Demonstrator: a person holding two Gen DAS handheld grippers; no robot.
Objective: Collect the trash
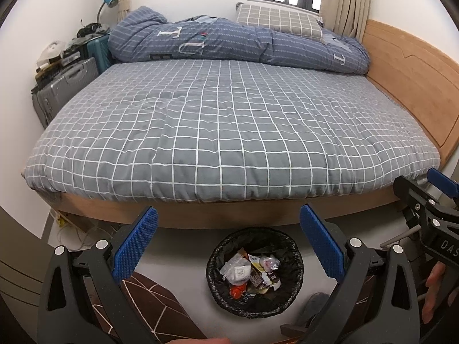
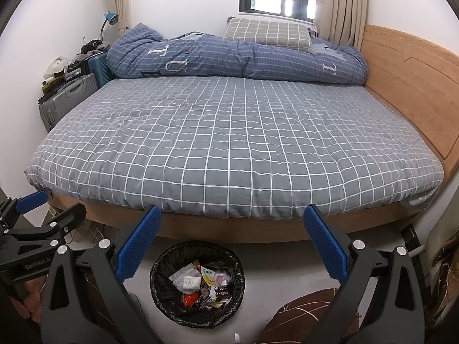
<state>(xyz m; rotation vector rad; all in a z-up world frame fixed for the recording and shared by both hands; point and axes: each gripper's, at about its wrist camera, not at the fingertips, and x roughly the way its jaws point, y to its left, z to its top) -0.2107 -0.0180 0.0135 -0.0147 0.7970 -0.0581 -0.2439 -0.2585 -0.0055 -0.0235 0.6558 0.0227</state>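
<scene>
The trash (image 1: 252,272), a heap of crumpled wrappers, white paper and an orange scrap, is seen inside the black-lined bin (image 1: 213,279), which stands on the pale floor (image 2: 287,275) just before the wooden near edge of the bed (image 1: 218,132). The left gripper (image 1: 228,239) is held above the bin with its blue pads spread wide and nothing between them. The right gripper (image 2: 232,240) is likewise held released and empty. A folded blue duvet (image 1: 235,43) and a checked pillow (image 1: 278,21) are laid along the bed's far edge.
</scene>
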